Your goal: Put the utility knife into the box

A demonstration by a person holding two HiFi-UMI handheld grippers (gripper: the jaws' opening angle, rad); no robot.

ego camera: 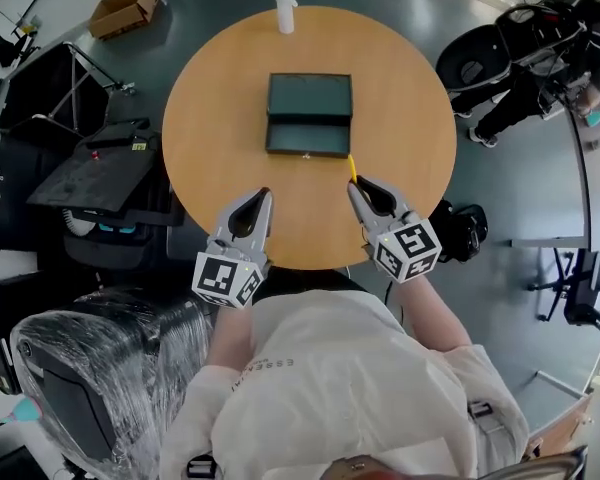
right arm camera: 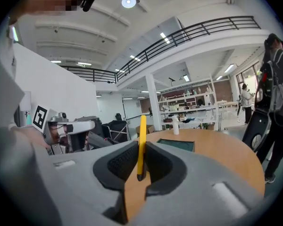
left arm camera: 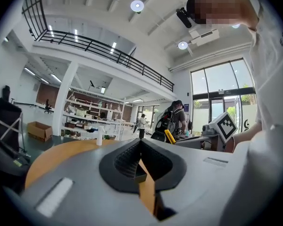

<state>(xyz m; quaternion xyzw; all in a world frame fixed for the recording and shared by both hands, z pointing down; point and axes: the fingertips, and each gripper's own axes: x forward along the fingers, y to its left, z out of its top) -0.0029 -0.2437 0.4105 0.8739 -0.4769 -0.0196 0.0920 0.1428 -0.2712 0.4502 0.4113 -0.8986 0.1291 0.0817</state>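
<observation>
A dark green box lies open in the middle of the round wooden table, lid flipped back; its far corner shows in the right gripper view as the box. My right gripper is shut on the yellow utility knife, which sticks up between the jaws as a thin yellow bar, just right of the box's near corner. My left gripper hovers over the table's near side, shut with nothing in it.
A white bottle stands at the table's far edge. A cardboard box sits on the floor far left. Dark chairs and a folding stand crowd the table's left; a plastic-wrapped chair is near left. People stand at the right.
</observation>
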